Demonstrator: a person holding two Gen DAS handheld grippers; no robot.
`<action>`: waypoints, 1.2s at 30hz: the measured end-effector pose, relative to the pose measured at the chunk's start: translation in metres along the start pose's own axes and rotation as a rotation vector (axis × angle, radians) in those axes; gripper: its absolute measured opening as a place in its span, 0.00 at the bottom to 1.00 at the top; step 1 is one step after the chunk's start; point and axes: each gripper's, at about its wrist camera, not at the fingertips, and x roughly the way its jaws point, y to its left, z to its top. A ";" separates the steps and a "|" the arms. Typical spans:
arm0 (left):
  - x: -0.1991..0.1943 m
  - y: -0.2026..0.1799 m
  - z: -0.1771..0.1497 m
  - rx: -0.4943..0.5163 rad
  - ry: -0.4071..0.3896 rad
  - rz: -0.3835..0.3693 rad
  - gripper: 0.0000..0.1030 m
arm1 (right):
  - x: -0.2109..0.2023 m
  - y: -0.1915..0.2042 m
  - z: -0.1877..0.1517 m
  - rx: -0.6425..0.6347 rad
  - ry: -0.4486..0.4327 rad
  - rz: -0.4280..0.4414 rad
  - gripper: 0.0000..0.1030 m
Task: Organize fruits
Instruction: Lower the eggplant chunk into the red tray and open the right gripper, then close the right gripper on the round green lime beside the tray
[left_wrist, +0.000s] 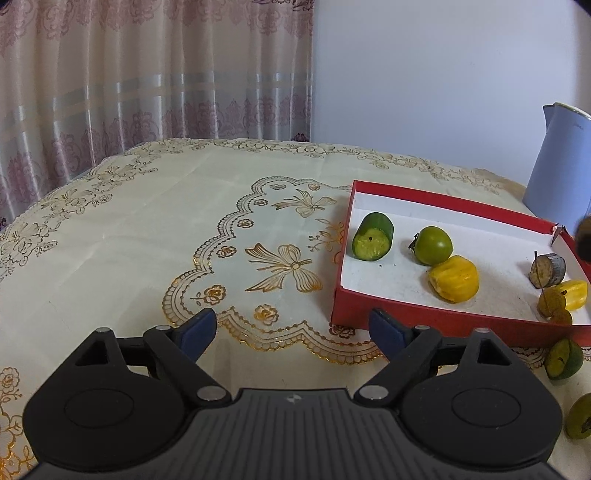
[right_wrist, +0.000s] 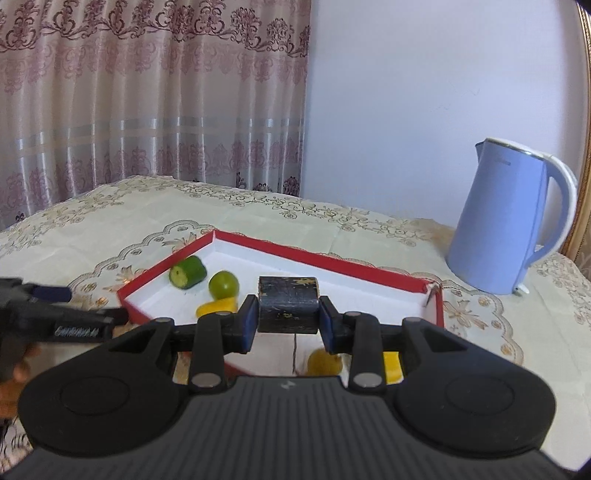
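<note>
Clamped between the blue pads (right_wrist: 248, 325) of the right gripper (right_wrist: 288, 326) is a dark, scuffed cylindrical fruit piece (right_wrist: 288, 308), held above the red box (right_wrist: 321, 258). Its jaws are closed only as far as the piece allows. Inside the white-lined box a cut green cucumber piece (left_wrist: 373, 242), a green round fruit (left_wrist: 434, 245) and a yellow piece (left_wrist: 453, 278) are seen, the yellow one touching the round fruit. Near the box's right end a dark slice (left_wrist: 547, 270) and a further yellow piece (left_wrist: 563, 295) are grouped. Two green fruit halves (left_wrist: 563, 359) are left on the embroidered tablecloth (left_wrist: 147, 229) just outside the box. The left gripper (left_wrist: 295, 330) is held wide open and empty over the cloth, beside the box's near-left corner. A pale blue kettle (right_wrist: 502, 218) is stood behind the box
</note>
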 end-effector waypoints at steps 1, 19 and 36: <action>0.000 0.000 0.000 -0.001 -0.001 0.004 0.87 | 0.006 -0.002 0.003 0.001 0.010 -0.001 0.31; 0.001 0.001 0.000 -0.012 0.002 0.008 0.87 | 0.107 -0.019 0.019 0.048 0.174 -0.059 0.31; -0.005 0.000 0.000 -0.007 -0.025 0.003 0.87 | -0.038 0.002 -0.022 -0.069 -0.004 -0.040 0.66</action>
